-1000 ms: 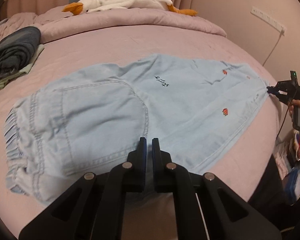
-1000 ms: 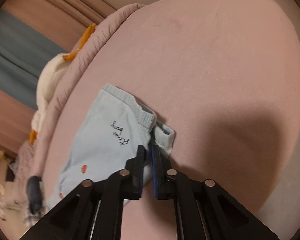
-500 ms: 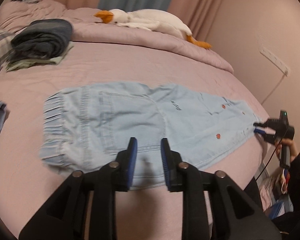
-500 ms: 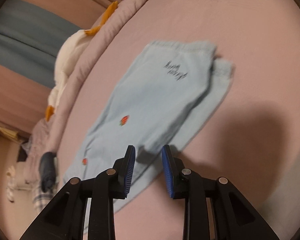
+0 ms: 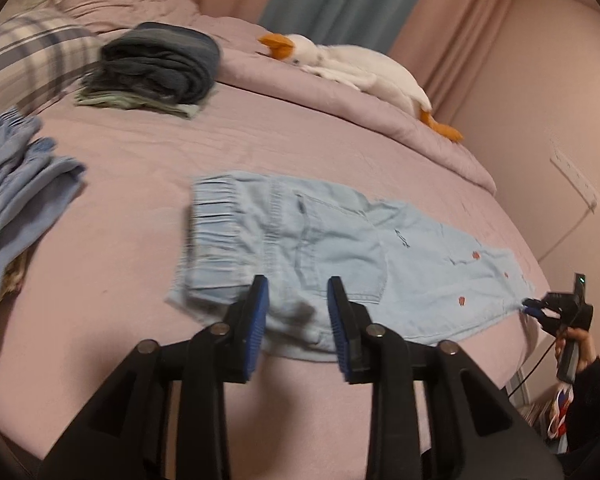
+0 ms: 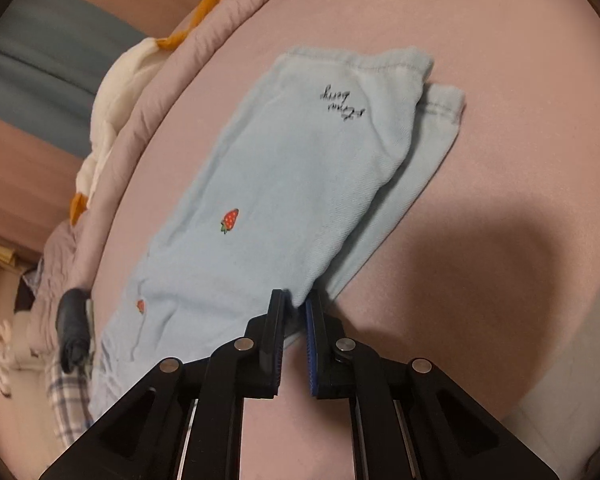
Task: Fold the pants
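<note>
Pants: the light blue pants [image 5: 340,248] lie flat on the pink bed [image 5: 260,148], already doubled lengthwise with one leg on the other, elastic waistband at one end, hems [image 6: 420,80] at the other.
Left gripper: the left gripper [image 5: 298,316] hovers over the near edge by the waistband, its fingers [image 5: 256,312] apart and opening, with nothing pressed between them.
Right gripper: the right gripper [image 6: 296,320] sits at the near edge of the legs, a little short of the hems; its fingers [image 6: 276,320] are closing, and a bit of the denim edge is already pinched between them.
Step in hand: it looks like taking hold of both ends for a crosswise fold.
Doing it well: catch both layers at the right-hand end, since the lower leg juts out past the upper one; take the waistband edge well in before lifting, and keep the two ends level so the legs stay stacked.
Hard to make out: whether the right pinch takes one layer or two is hidden behind the fingers; the waistband area is motion-blurred; the fisheye curve bends the bed's edges.
Around: folded dark clothes [image 5: 160,64], a goose plush [image 5: 352,64] and another blue garment [image 5: 16,184] lie well apart from the pants.
</note>
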